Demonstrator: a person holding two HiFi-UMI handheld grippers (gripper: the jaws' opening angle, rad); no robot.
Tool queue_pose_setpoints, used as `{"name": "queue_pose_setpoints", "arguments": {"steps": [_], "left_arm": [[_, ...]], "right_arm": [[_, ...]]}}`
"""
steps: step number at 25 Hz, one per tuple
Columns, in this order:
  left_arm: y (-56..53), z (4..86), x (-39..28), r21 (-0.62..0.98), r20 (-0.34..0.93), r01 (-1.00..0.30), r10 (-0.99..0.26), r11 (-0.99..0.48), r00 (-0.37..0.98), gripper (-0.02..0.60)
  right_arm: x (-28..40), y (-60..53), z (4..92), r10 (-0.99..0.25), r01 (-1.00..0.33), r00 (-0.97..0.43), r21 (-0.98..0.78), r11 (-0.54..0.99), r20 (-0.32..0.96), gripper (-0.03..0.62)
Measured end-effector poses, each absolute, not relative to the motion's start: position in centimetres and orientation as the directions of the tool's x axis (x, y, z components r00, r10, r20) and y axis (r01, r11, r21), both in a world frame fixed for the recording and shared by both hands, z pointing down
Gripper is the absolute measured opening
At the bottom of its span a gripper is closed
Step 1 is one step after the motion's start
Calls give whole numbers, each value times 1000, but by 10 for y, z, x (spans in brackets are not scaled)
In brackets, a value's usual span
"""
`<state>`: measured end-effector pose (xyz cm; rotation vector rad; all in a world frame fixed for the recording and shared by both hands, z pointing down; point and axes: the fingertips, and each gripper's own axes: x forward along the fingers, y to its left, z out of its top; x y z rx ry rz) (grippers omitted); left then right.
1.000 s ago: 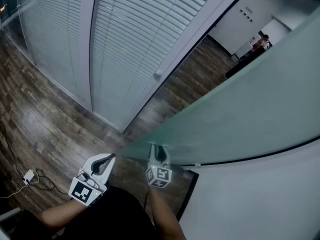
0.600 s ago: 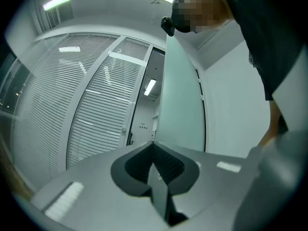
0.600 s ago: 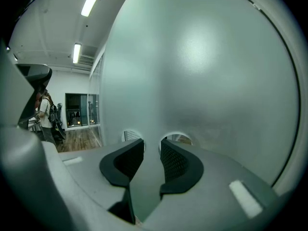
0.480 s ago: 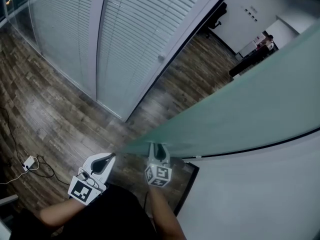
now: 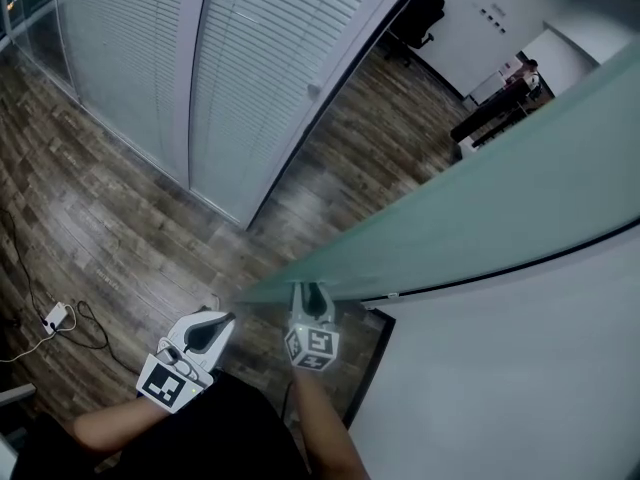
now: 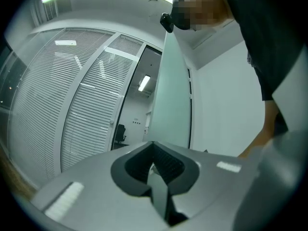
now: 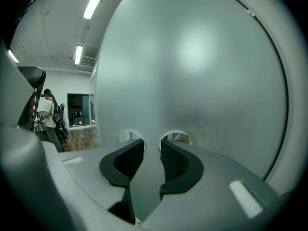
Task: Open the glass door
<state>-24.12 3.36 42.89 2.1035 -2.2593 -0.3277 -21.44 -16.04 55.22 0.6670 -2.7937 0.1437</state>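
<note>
Since a second back we have swung the glass door (image 5: 500,198) wider, baring an office chair (image 5: 420,13) beyond, our right gripper (image 5: 311,293) part-open and clamped on the door's free edge, our left gripper (image 5: 222,320) clenched empty beside it.

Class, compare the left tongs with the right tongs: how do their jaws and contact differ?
The grey left tongs have jaws shut together, empty; the grey right tongs have jaws apart, clamped on the edge of the frosted glass door. The left tongs hang clear of that door; the right tongs touch it. Both have dark ribbed pads.
</note>
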Motion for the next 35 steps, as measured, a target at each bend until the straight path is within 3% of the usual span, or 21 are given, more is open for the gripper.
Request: {"name": "queue_pose_setpoints", "arguments": {"steps": [12,35], "left_arm": [[61,426,-209,200,-110,-978,-991,59,-82,0],[44,421,-127,128,-85,-979,-986,-156,146,0]], "right_arm": [[-170,-132,551,-440,-471,-850,-43,881,290,110],[-101,-91,555,-499,-532,-828,-76,844,254,117]]}}
